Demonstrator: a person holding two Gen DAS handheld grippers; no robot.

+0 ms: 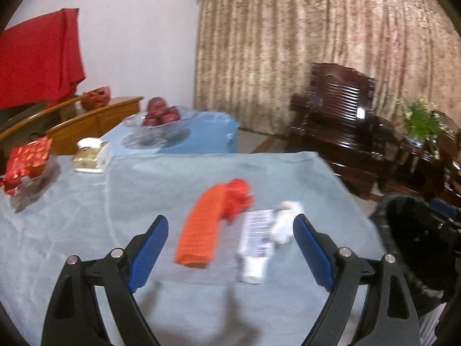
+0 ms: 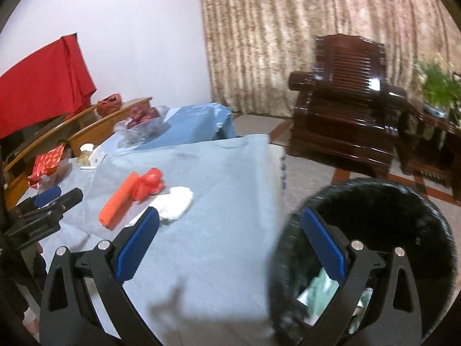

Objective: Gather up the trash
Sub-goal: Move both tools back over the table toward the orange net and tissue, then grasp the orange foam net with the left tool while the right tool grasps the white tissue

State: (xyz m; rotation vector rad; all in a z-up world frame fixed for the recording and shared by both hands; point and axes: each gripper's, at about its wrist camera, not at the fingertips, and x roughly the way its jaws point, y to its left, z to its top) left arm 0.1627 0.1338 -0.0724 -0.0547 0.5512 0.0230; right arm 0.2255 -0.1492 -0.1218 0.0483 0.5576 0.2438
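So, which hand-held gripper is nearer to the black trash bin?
Right. The right hand-held gripper hangs partly over the black trash bin, one finger above its opening. The left hand-held gripper is over the table, the bin off to its right.

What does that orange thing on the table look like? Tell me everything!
The orange thing is a long, flat strip with a ribbed or netted surface, maybe foam mesh. It lies flat on the pale blue tablecloth. Its far end meets a crumpled red wad. A white tube lies beside it. No fingers touch it.
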